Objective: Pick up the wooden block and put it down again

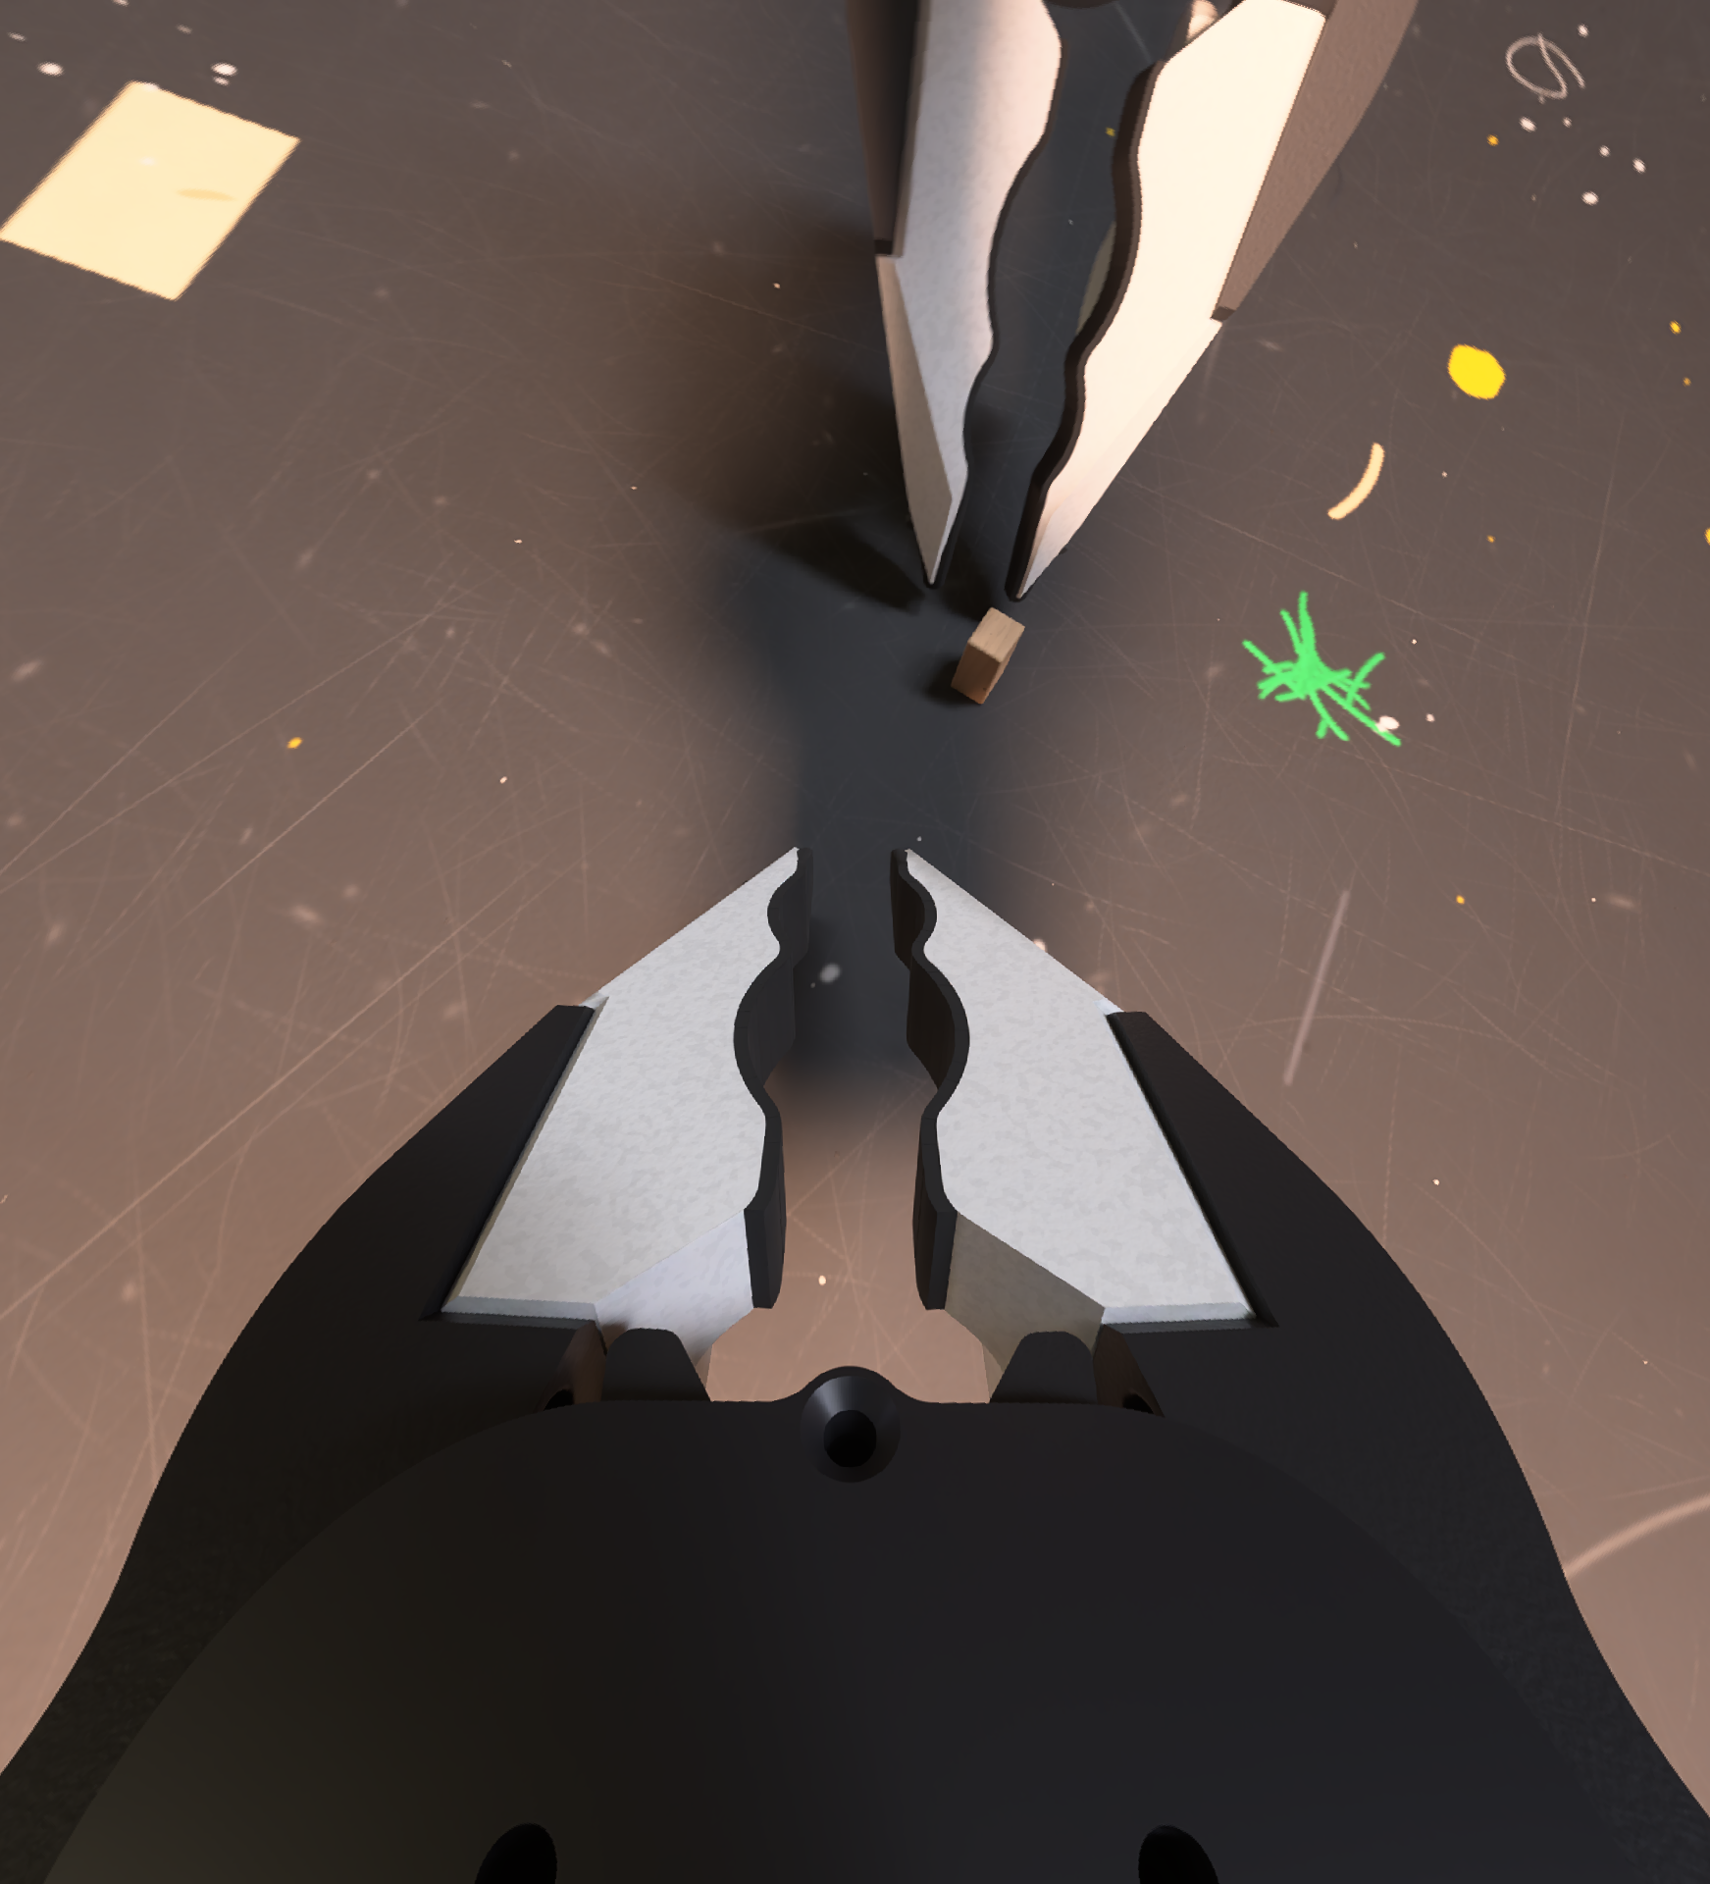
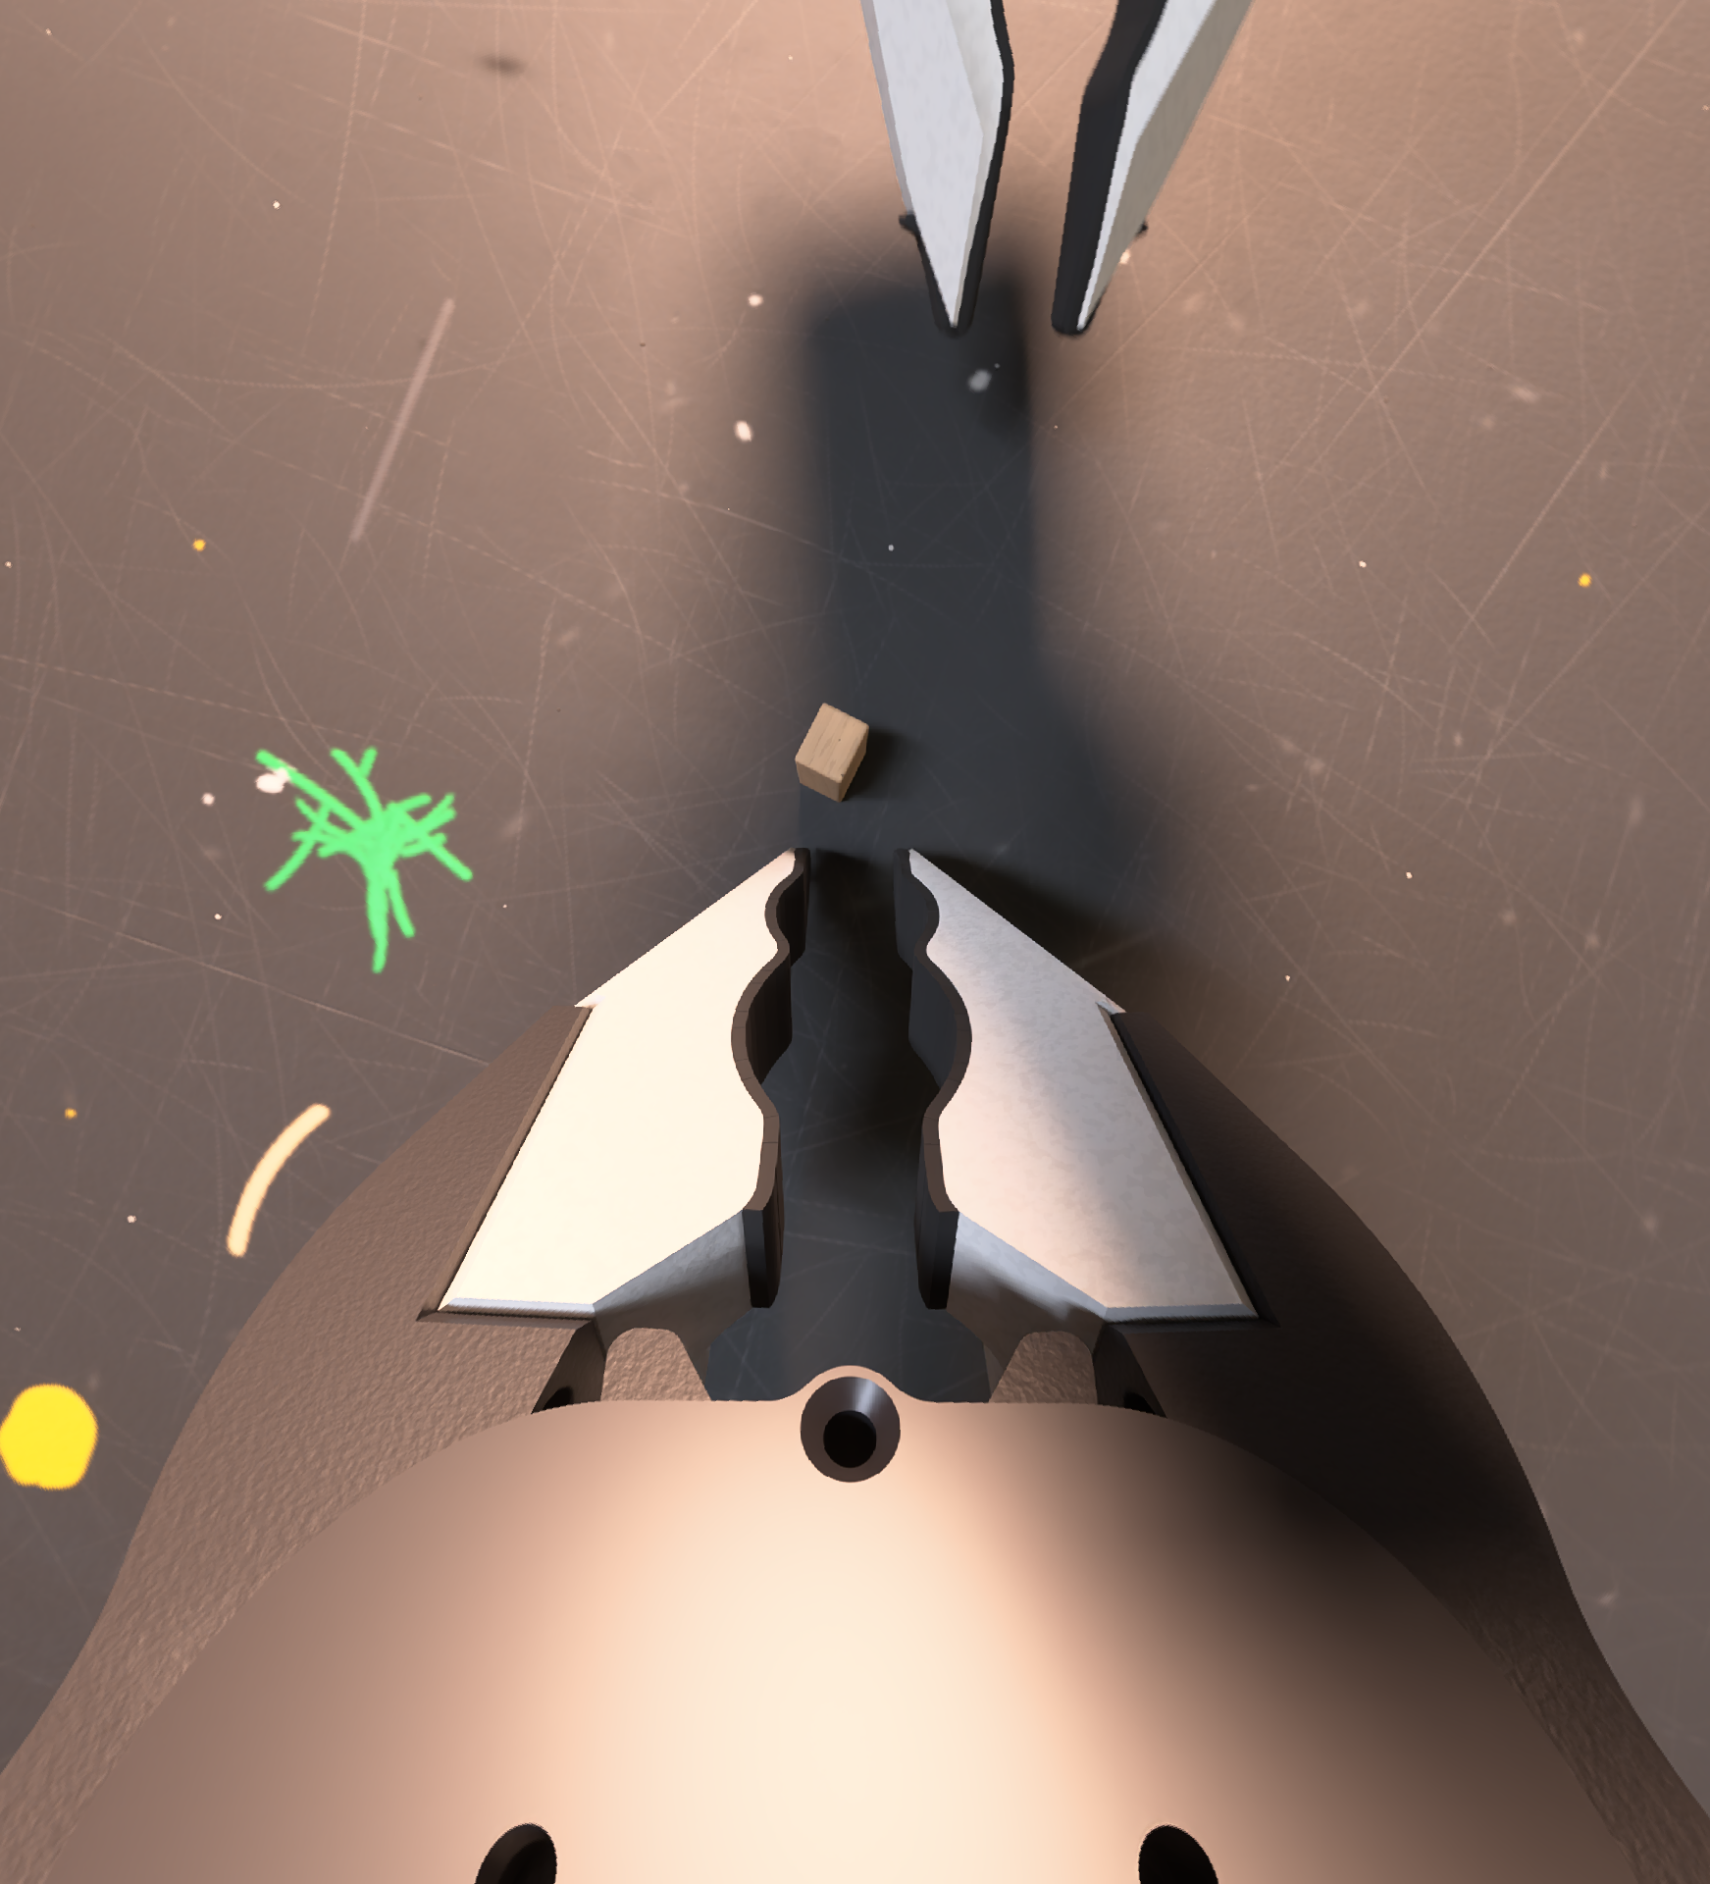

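Note:
A small light wooden block [image 1: 987, 655] lies on the dark scratched table, in shadow. It also shows in the right wrist view [image 2: 831, 765]. My left gripper [image 1: 850, 854] is black, open and empty, well short of the block. My right gripper [image 2: 850, 854] is tan, open and empty, with its tips just short of the block, which sits slightly left of its gap. The right gripper also shows in the left wrist view [image 1: 973, 589], tips just beyond the block. The left gripper shows far off in the right wrist view [image 2: 1011, 328].
A pale yellow rectangle [image 1: 147, 189] lies flat at far left. A green scribble [image 1: 1319, 673], also in the right wrist view [image 2: 366, 846], and yellow paint spots [image 1: 1475, 370] mark the table [image 1: 320, 612]. These are flat marks.

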Controlling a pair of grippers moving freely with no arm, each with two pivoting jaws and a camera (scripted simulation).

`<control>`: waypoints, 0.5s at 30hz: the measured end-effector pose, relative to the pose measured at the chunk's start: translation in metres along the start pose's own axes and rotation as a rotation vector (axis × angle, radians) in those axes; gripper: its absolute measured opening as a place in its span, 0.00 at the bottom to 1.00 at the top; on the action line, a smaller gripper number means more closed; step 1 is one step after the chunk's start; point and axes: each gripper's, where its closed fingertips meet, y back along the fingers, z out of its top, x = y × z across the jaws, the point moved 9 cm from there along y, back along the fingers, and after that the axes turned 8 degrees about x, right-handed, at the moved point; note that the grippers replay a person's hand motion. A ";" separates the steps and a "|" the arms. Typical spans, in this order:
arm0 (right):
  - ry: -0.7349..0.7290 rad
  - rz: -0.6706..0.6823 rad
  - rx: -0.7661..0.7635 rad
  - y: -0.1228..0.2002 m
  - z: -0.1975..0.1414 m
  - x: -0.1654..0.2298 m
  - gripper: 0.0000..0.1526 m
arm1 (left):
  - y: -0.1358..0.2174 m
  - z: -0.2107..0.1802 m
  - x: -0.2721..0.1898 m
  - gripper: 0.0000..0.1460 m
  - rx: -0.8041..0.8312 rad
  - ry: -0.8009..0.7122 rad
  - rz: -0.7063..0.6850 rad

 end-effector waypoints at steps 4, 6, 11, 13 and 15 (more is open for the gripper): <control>-0.050 -0.034 0.002 0.010 -0.001 0.006 0.13 | 0.013 -0.009 -0.002 0.10 -0.066 0.057 0.034; -0.124 -0.057 0.035 0.016 0.000 0.010 0.13 | 0.020 -0.015 -0.005 0.10 -0.111 0.091 0.048; -0.281 -0.148 -0.023 0.024 0.006 0.023 0.13 | 0.033 -0.028 -0.014 0.09 -0.255 0.178 0.061; -0.284 -0.191 -0.108 0.022 0.005 0.029 0.13 | 0.034 -0.034 -0.019 0.08 -0.312 0.201 0.051; -0.310 -0.224 -0.163 0.018 0.000 0.033 0.14 | 0.033 -0.040 -0.022 0.08 -0.336 0.215 0.035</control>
